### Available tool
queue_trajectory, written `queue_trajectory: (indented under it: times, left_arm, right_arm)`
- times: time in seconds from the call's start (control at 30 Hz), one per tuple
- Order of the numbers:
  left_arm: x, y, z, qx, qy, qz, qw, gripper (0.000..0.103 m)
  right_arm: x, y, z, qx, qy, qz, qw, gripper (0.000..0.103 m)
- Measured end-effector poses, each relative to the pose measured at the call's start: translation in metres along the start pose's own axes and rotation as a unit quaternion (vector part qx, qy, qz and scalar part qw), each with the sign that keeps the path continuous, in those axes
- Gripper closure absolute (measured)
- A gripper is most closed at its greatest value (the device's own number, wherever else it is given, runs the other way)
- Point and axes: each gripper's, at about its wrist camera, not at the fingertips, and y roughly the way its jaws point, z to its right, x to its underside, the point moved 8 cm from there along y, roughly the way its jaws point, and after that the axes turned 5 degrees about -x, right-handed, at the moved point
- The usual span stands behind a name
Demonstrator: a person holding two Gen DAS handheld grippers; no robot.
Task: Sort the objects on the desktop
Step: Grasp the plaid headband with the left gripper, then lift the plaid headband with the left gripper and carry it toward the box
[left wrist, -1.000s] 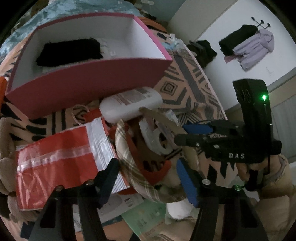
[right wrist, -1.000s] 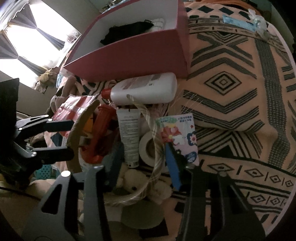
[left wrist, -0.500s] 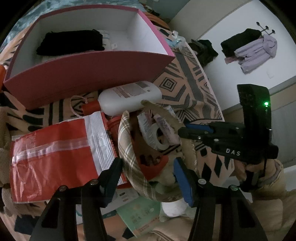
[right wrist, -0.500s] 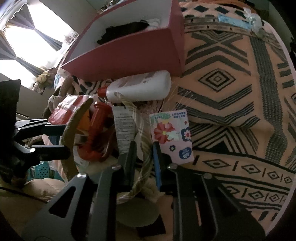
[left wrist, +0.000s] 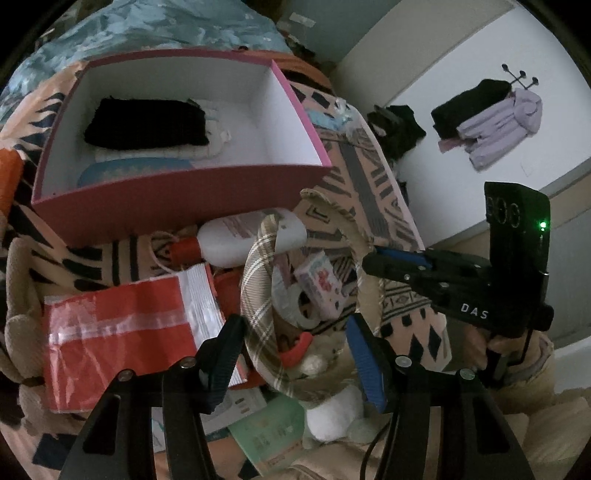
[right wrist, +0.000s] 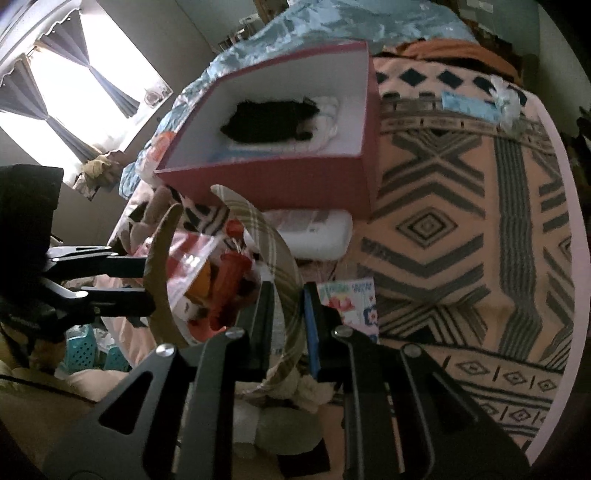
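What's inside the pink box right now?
In the pink box: a black cloth lying on white folded fabric, plus a blue patterned item by the near wall. Anything beneath them is covered.

At the upper right of the left wrist view, a coat rack (left wrist: 519,75) on a white wall (left wrist: 461,55) carries a lilac jacket (left wrist: 502,129) and a black garment (left wrist: 469,105). A heap of dark clothing (left wrist: 397,129) lies lower, left of them. In the right wrist view a bright window (right wrist: 74,92) fills the upper left, with dark curtains (right wrist: 107,86) tied back at their middles. Teal plastic baskets (right wrist: 88,350) show at the lower left edge. A blue-green quilt (right wrist: 332,26) spreads along the top, and a geometric-patterned blanket (right wrist: 461,229) covers the right half of the frame.
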Motion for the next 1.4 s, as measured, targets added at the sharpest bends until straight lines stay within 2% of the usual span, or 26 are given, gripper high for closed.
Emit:
queue_trajectory:
  times: [0.27,0.4,0.57,0.7,0.77,0.93,1.07,1.2,1.3,1.4]
  left_arm:
    - [-0.011,-0.016,0.007,0.01,0.008,0.027,0.9996,0.045]
    - [-0.021,-0.027,0.01,0.013,0.011,0.055,0.9983,0.045]
    - [-0.04,-0.033,-0.003,-0.01,-0.001,0.084,0.9964,0.045]
    - [-0.055,-0.046,-0.017,-0.036,-0.004,0.13,0.9909,0.044]
    - [-0.055,-0.048,-0.023,-0.028,-0.014,0.141,0.9896,0.043]
    - [-0.035,-0.03,-0.033,-0.025,-0.011,0.113,0.9932,0.041]
    - [-0.018,-0.025,-0.023,0.02,0.01,0.091,0.9956,0.041]
    - [0.003,-0.013,-0.014,0.047,0.035,0.042,0.9974,0.039]
    - [0.017,-0.002,-0.014,0.043,0.039,0.005,0.9983,0.039]
    - [0.027,0.002,-0.015,0.055,0.039,-0.017,0.9976,0.039]
  right_arm:
    - [-0.019,-0.019,-0.007,0.003,-0.015,0.03,0.999,0.084]
    - [-0.031,-0.029,-0.013,0.004,-0.033,0.056,0.998,0.084]
    - [-0.048,-0.022,-0.019,0.007,-0.053,0.078,0.996,0.084]
    - [-0.062,-0.02,-0.031,0.003,-0.08,0.112,0.99,0.084]
    - [-0.062,-0.016,-0.033,0.006,-0.096,0.115,0.989,0.083]
    - [-0.036,0.007,-0.036,0.013,-0.143,0.069,0.987,0.082]
    - [-0.009,0.011,-0.027,0.016,-0.16,0.039,0.986,0.081]
    - [0.017,0.011,-0.02,0.021,-0.18,-0.008,0.983,0.081]
    - [0.037,0.014,-0.011,0.038,-0.198,-0.049,0.978,0.078]
    - [0.053,0.016,0.005,0.05,-0.195,-0.089,0.976,0.077]
